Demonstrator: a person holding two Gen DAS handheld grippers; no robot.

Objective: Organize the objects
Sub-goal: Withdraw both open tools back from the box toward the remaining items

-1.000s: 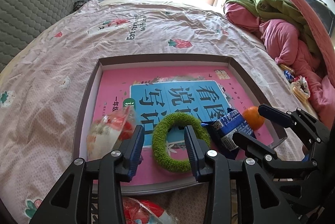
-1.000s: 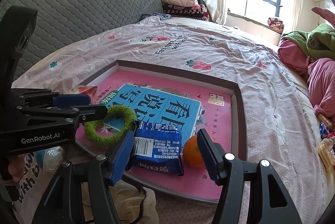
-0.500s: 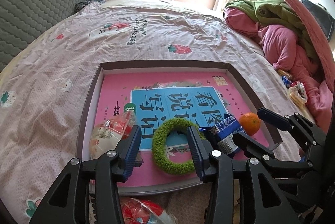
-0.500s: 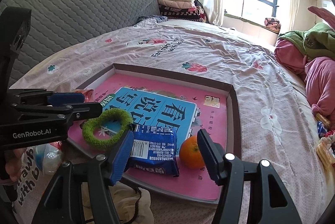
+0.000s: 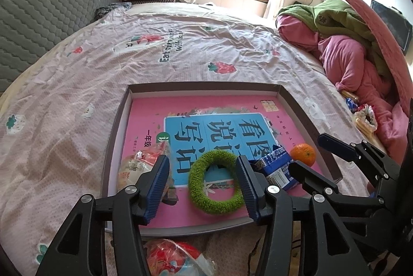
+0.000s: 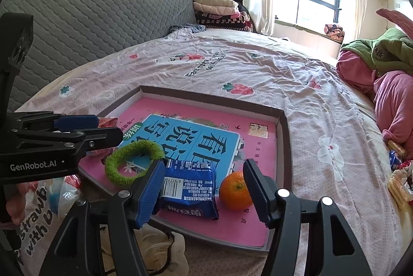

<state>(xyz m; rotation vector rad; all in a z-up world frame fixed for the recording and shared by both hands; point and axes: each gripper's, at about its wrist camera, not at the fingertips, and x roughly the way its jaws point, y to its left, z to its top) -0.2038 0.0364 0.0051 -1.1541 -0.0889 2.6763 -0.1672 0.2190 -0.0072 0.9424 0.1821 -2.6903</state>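
Note:
A shallow brown box (image 5: 116,131) (image 6: 282,131) lies on the bed with a pink and blue book (image 5: 222,128) (image 6: 196,139) flat inside. On the book lie a green fuzzy ring (image 5: 215,185) (image 6: 134,162), a blue snack packet (image 5: 276,167) (image 6: 188,190), an orange (image 5: 302,154) (image 6: 235,190) and a clear snack bag (image 5: 139,167). My left gripper (image 5: 201,183) is open and empty just above the ring. My right gripper (image 6: 204,188) is open and empty, the packet and orange between its fingers.
Another snack bag (image 5: 175,260) lies on the bed in front of the box. Pink and green bedding (image 5: 348,48) is piled at the right, with loose snacks (image 6: 397,172) beside it. A grey headboard (image 6: 90,17) stands at the left, folded blankets (image 6: 219,10) behind.
Both grippers have drawn back and risen slightly from the box, so the objects look smaller. Nothing was grasped or moved.

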